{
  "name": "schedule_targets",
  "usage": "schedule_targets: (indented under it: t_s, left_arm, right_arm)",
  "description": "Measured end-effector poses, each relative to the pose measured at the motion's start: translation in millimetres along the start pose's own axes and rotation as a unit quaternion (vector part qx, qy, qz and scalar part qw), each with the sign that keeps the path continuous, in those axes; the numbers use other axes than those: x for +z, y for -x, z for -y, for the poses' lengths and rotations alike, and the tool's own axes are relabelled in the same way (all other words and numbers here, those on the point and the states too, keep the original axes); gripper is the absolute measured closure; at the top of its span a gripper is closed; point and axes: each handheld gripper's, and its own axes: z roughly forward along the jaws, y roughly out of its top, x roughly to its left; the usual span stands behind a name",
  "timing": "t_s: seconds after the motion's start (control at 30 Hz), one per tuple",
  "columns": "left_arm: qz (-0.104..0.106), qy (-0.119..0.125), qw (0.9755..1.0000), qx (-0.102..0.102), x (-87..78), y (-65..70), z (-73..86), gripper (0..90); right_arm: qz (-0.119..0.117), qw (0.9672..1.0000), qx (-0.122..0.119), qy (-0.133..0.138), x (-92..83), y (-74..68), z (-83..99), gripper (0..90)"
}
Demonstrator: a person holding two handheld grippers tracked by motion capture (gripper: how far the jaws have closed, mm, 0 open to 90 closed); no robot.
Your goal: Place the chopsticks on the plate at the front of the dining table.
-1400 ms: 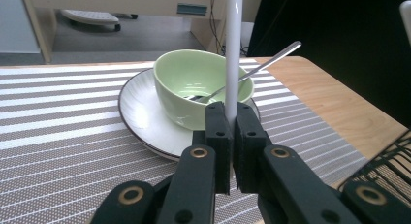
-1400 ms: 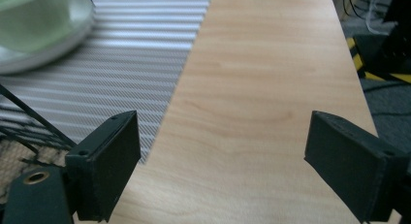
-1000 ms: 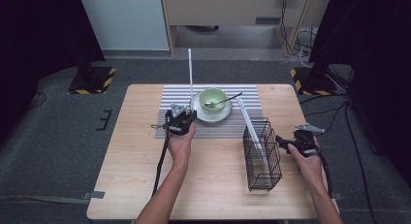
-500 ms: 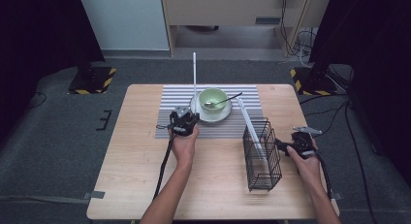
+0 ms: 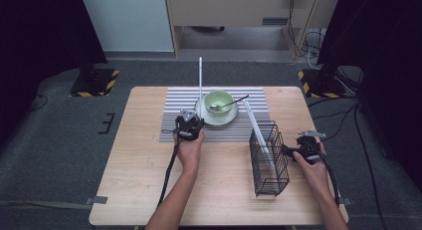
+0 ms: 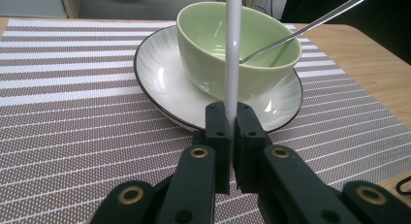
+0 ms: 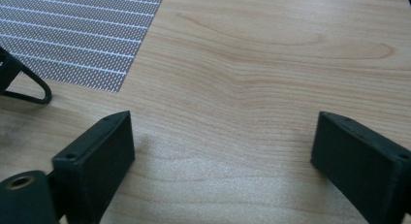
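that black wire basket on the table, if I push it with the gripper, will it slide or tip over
The wire basket looks tall and narrow, so a push near its top would probably tip it. Its open mesh suggests it is light and might slide on the smooth wooden table. The white stick leaning in it would likely shift.

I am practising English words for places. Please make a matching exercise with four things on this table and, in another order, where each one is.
Things:
1. green bowl
2. spoon
3. white stick
4. wire basket

Places:
A. clamped upright between the jaws of the left gripper
B. standing on the bare wood, beside the right gripper
C. sitting on the white plate
D. resting inside the bowl, handle over the rim

Pairs: 1-C, 2-D, 3-A, 4-B
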Motion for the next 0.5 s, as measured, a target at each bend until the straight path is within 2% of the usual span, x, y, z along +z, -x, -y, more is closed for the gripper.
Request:
schedule_targets:
  t_s: [0.5]
  left_arm:
    - [-0.007,-0.016,0.9998,-0.012,10.7,-5.6,8.9,86.3]
  right_arm:
    - [0.003,1.0,0.005,-0.005,-2.1,5.9,2.5,4.6]
